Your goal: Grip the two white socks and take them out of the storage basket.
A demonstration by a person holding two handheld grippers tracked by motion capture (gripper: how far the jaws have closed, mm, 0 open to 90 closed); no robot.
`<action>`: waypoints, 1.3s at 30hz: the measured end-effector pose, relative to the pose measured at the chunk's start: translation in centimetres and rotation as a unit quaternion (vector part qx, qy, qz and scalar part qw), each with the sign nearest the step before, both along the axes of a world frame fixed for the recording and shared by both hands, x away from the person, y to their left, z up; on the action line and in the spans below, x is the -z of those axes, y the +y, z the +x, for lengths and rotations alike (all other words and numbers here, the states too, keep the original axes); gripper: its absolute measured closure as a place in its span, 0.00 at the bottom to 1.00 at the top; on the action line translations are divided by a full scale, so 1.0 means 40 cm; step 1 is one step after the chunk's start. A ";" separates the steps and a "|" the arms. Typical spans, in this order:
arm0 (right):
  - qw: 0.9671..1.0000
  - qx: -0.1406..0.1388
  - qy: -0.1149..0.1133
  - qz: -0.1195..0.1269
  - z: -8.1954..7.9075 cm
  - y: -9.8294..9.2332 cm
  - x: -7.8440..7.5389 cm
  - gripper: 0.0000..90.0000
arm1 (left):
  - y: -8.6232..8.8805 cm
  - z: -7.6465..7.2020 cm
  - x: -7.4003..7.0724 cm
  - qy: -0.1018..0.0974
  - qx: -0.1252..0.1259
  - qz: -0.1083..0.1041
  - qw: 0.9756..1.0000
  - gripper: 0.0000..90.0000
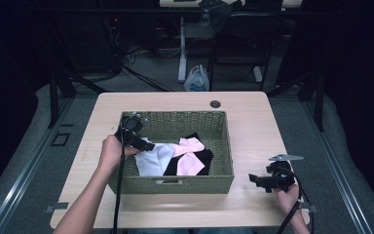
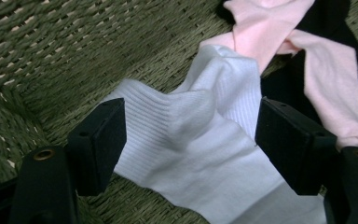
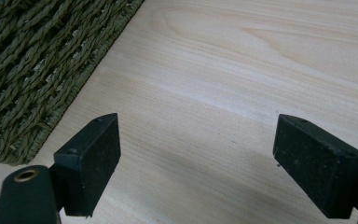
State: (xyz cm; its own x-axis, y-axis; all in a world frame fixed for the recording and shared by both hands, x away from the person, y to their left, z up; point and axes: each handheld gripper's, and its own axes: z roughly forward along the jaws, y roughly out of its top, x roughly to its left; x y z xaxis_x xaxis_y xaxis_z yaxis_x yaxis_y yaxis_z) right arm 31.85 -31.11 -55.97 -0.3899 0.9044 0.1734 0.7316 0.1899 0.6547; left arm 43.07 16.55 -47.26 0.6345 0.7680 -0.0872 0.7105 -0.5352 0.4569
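Straddling the white sock [image 2: 200,140] in the basket [image 1: 175,184] with jaws spread, the left hand-held gripper [image 2: 191,140] could pinch the pink sock [image 2: 279,37] overlapping it too, while the right hand-held gripper [image 3: 196,158] hovers, unclenched, above the bench [image 3: 242,70].

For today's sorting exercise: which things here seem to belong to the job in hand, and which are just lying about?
Likely part of the job:
- white sock, between the open jaws of the left tool
- pink sock
- black sock
- woven basket
- right tool, open over the table

Just lying about:
- plastic bag on the floor
- cables behind the table
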 end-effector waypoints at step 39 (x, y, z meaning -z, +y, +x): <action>1.000 0.002 0.003 -0.003 0.000 -0.002 0.000 0.16 | 0.010 -0.026 0.000 0.027 0.006 0.040 0.999 0.96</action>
State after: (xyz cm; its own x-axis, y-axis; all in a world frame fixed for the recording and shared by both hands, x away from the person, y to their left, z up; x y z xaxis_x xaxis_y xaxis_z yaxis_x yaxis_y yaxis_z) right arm 31.87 -31.19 -55.96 -0.3844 0.9072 0.1709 0.7364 0.1898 0.6493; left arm 42.05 16.95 -47.24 0.6398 0.7662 -0.0602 0.7263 -0.5773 0.3731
